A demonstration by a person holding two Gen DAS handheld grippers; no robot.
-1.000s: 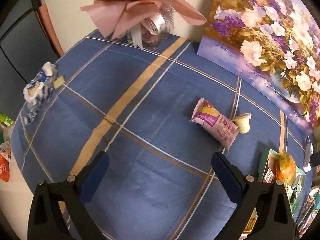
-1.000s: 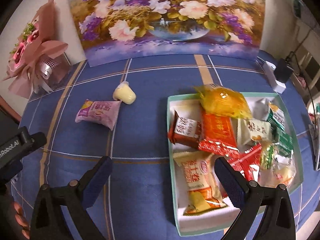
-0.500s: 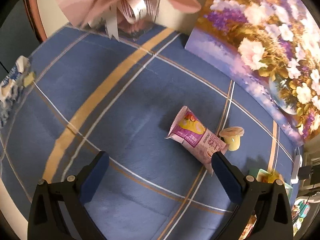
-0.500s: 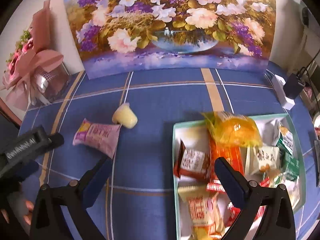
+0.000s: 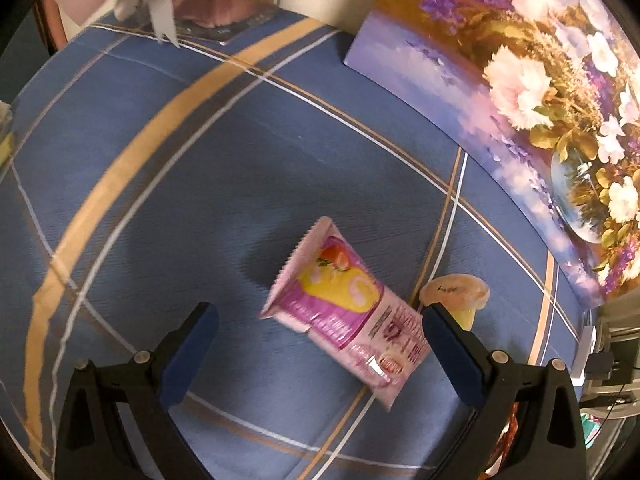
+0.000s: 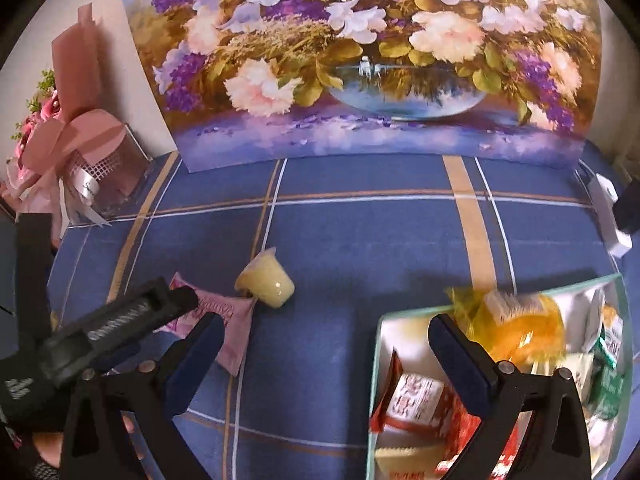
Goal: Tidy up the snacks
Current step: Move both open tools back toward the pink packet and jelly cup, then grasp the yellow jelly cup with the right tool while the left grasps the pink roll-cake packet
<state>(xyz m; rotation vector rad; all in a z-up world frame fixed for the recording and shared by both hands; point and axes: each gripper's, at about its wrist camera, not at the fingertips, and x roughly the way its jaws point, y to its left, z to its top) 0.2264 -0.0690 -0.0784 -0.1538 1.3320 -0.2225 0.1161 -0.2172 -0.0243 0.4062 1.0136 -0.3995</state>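
Left wrist view puts the pink packet (image 5: 344,316) on the blue tabletop (image 5: 200,200) right between my left claw (image 5: 320,328) fingers, nearer the right-hand one, not yet touched. My left claw is spread wide and grips nothing. The packet's long axis runs slantwise across the gap, its serrated end pointing up and left, away from me, the other end coming down toward the right finger (image 5: 452,344). I judge I must turn the wrist so the fingers close across its short side. A jelly cup (image 5: 456,296) lies on its side just beside the packet, partly behind that finger. My right claw (image 6: 324,348) is also spread and empty, over the near edge of the tray (image 6: 412,312) of snacks, farther from the packet (image 6: 232,328) than my left.
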